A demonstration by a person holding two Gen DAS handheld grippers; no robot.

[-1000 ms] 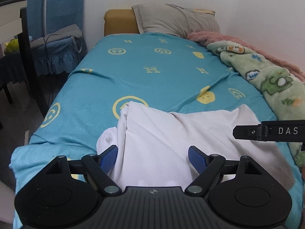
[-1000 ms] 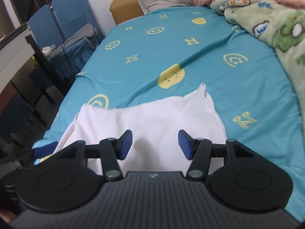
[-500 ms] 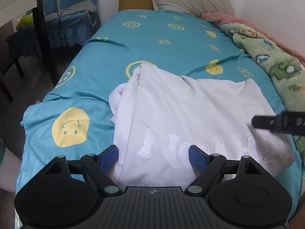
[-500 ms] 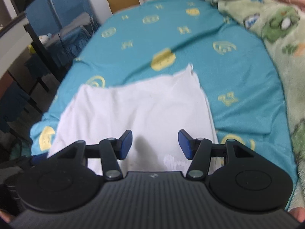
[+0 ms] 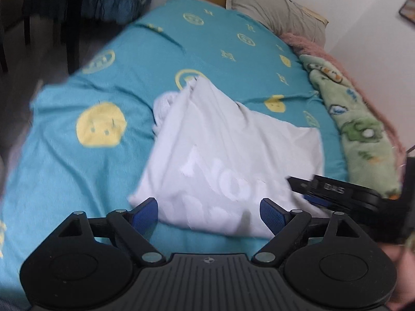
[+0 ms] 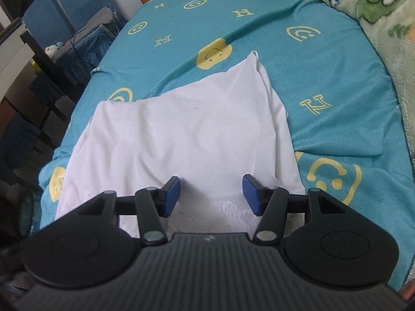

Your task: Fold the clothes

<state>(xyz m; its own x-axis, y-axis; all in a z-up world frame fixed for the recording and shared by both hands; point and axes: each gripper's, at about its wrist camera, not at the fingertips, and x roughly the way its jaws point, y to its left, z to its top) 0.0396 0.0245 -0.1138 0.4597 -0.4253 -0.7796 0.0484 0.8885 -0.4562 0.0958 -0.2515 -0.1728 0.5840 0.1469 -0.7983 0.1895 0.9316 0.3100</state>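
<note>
a white shirt (image 5: 228,155) lies on the near part of a bed covered by a teal sheet (image 5: 85,171) printed with yellow smiley faces and letters. the shirt is partly folded, with one bunched corner pointing up the bed and faint white lettering on its near half.

the left gripper (image 5: 208,213) points down at the near edge of the shirt. its blue fingers (image 5: 145,213) are spread wide and opening further; the cloth edge lies below the gap between them, but neither pad presses on it. this view is blurred.

the right gripper (image 6: 211,194) hangs over the near right part of the shirt (image 6: 181,134), its fingers (image 6: 250,194) spread apart with nothing pinched; white cloth shows under the gap. in the left wrist view the right gripper (image 5: 303,191) reaches in from the right, just over the shirt's near right corner.

a green blanket (image 6: 384,18) with cartoon animals runs along the right side of the bed. a grey pillow (image 5: 275,13) sits at the head. blue chairs (image 6: 64,10) stand off to the left of the bed.
</note>
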